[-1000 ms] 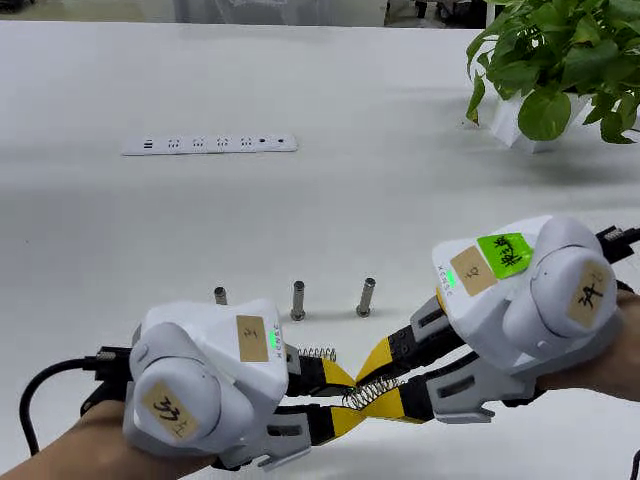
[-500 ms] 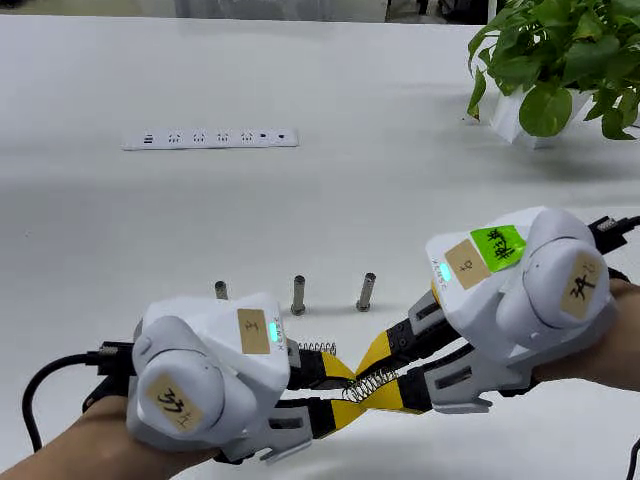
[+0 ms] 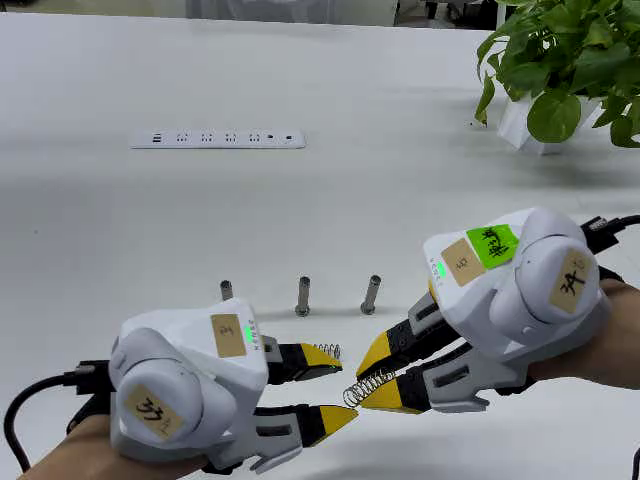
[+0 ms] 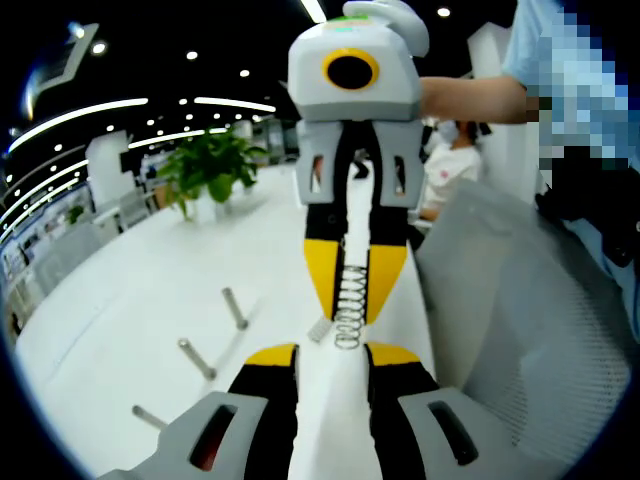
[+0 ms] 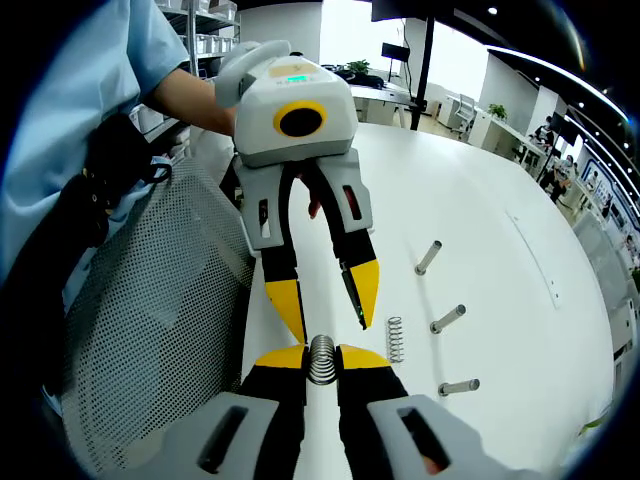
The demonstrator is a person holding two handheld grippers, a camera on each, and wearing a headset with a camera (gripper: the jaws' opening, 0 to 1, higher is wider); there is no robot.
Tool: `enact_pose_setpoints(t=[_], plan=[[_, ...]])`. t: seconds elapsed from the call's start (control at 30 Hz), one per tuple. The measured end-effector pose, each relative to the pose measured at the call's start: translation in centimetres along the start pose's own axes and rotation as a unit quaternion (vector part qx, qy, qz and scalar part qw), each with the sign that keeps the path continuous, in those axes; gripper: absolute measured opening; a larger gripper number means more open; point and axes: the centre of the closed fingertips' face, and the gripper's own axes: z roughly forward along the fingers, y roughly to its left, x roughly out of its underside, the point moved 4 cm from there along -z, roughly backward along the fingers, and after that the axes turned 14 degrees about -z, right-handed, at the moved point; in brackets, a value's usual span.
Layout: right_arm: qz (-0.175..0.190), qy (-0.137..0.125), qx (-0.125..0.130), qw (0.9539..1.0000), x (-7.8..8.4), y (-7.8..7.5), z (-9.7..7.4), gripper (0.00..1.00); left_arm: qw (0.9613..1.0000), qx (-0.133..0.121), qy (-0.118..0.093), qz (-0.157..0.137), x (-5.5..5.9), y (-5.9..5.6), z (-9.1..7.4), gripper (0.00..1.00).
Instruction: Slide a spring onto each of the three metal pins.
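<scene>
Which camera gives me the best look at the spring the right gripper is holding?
The left gripper view: the spring shows side-on along its length, coils distinct, pinched in the fingers of the right gripper. The right gripper view sees it end-on; the head view shows it small and slanted.

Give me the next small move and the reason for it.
Probably carry the right tool toward the nearest pin and line the free end of the spring up over its top. The right tool grips the spring at one end, the left tool is open and not gripping it, and the pins all stand upright and bare.
</scene>
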Motion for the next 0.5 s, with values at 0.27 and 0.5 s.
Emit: enact_pose_setpoints(t=[0.27,0.5], plan=[[-0.007,0.006,-0.008,0.9999,0.1,-0.5,0.1,0.12,0.9964,-0.061,-0.018,-0.056,1.5,2.3,-2.1,0.47],[-0.019,0.013,-0.019,0.9996,0.0,-1.4,0.3,0.12,0.9901,-0.107,-0.027,-0.087,2.5,3.8,-3.7,0.63]])
